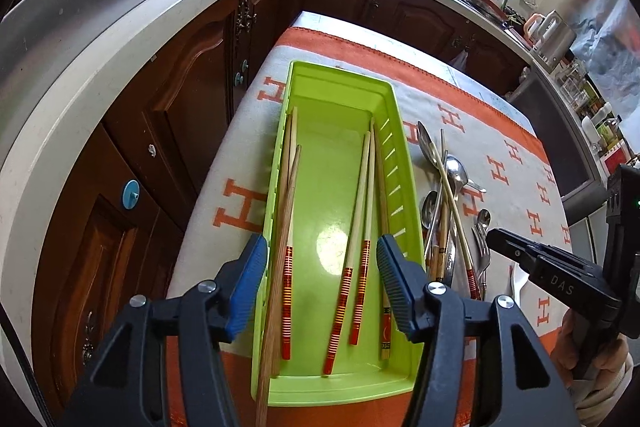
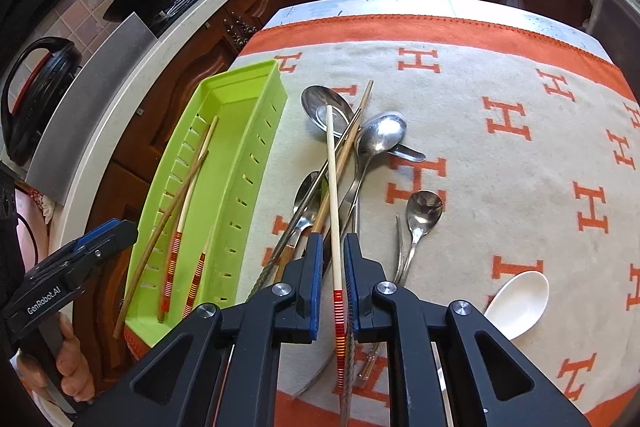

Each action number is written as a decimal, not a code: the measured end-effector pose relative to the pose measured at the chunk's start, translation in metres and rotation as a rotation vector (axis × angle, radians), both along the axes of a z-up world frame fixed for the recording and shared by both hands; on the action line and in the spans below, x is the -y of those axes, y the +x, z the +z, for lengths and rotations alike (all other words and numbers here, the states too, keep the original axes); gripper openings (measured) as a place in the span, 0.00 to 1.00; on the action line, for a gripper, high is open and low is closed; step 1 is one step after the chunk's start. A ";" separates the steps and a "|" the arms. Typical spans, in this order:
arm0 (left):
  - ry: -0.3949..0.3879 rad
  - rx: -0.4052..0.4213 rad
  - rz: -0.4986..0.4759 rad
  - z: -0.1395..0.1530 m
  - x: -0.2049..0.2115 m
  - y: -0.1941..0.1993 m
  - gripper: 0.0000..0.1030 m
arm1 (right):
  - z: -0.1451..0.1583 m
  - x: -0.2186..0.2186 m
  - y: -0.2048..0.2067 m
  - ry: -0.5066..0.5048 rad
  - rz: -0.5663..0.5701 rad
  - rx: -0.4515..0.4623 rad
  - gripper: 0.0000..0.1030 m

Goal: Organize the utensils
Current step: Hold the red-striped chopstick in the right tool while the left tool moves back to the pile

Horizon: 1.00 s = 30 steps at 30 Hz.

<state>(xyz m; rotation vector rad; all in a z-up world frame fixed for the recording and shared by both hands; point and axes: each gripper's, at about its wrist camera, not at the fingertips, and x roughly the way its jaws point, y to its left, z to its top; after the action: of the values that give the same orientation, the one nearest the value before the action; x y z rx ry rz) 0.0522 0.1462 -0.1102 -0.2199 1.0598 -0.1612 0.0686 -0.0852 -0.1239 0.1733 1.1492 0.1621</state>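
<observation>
A green utensil tray (image 1: 394, 115) (image 2: 256, 115) lies on the cloth-covered table with several chopsticks (image 1: 357, 203) (image 2: 176, 247) in it. My left gripper (image 1: 320, 259) hangs open and empty over the tray's near half. Right of the tray lies a pile of metal spoons (image 2: 380, 135) (image 1: 456, 171), forks and chopsticks. My right gripper (image 2: 334, 255) sits low over the pile, its jaws narrowly apart around a pale chopstick (image 2: 332, 187) with a red-striped end. I cannot tell if the pads (image 2: 316, 259) touch it.
A white ceramic spoon (image 2: 520, 299) lies on the cloth to the right. A small metal spoon (image 2: 422, 211) lies beside the pile. Dark wooden cabinets (image 1: 168, 131) and a counter (image 1: 100, 67) stand close on the left. The table ends just beyond the tray.
</observation>
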 end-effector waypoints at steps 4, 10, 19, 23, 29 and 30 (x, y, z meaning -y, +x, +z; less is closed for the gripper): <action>-0.011 -0.005 -0.006 0.000 -0.001 -0.002 0.54 | -0.006 -0.005 0.003 -0.014 0.004 -0.008 0.15; -0.006 0.017 -0.033 0.007 0.009 -0.007 0.62 | -0.013 -0.008 0.008 -0.048 0.017 -0.007 0.19; 0.009 0.027 -0.095 0.010 0.035 -0.011 0.65 | -0.026 -0.018 0.012 -0.115 0.073 0.013 0.19; 0.011 0.013 -0.105 0.008 0.041 -0.010 0.65 | -0.028 -0.020 0.015 -0.128 0.091 0.025 0.19; 0.022 -0.001 -0.110 0.005 0.046 -0.008 0.65 | -0.037 -0.033 0.021 -0.171 0.147 0.038 0.19; 0.023 -0.001 -0.110 0.006 0.047 -0.007 0.65 | -0.041 -0.034 0.023 -0.176 0.154 0.036 0.19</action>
<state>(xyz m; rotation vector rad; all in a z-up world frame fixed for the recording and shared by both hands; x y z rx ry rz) 0.0449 0.0993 -0.1047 -0.1410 1.0746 -0.2476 0.0915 -0.0507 -0.1645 -0.0739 1.1345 0.1987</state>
